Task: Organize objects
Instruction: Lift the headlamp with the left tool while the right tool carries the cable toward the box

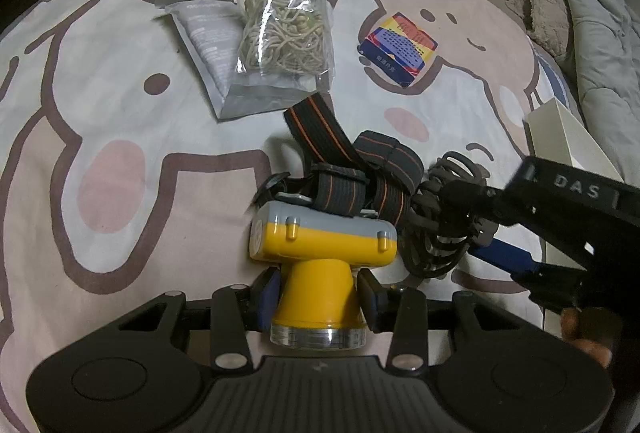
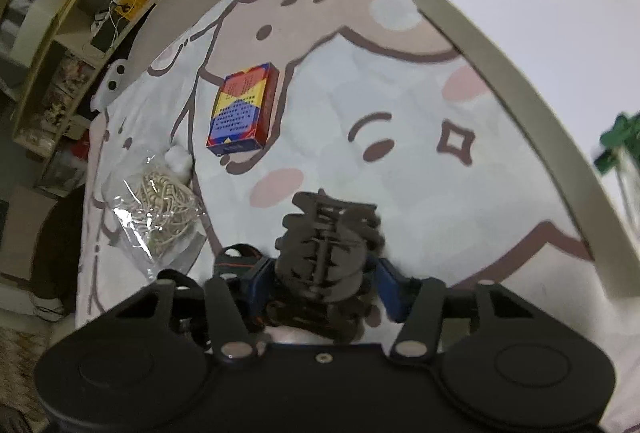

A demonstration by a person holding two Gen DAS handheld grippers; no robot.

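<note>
My left gripper (image 1: pixel 320 289) is shut on the yellow cone of a yellow and grey headlamp (image 1: pixel 320 245), whose black and orange strap (image 1: pixel 352 173) lies bunched on the bed behind it. My right gripper (image 2: pixel 320 273) is shut on a dark coiled cable bundle (image 2: pixel 328 249); it enters the left wrist view from the right (image 1: pixel 480 233), with the bundle (image 1: pixel 436 217) touching the headlamp's right end. A white box (image 2: pixel 500 73) stands to the right of the right gripper. A colourful card box (image 1: pixel 398 49) (image 2: pixel 242 109) lies farther off.
A clear bag of pale cords (image 1: pixel 280 29) (image 2: pixel 160 209) lies on a grey pouch (image 1: pixel 216 45) on the cartoon bedsheet (image 1: pixel 100 93). Grey bedding (image 1: pixel 600 45) is at the right. Shelves (image 2: pixel 80 33) stand beyond the bed.
</note>
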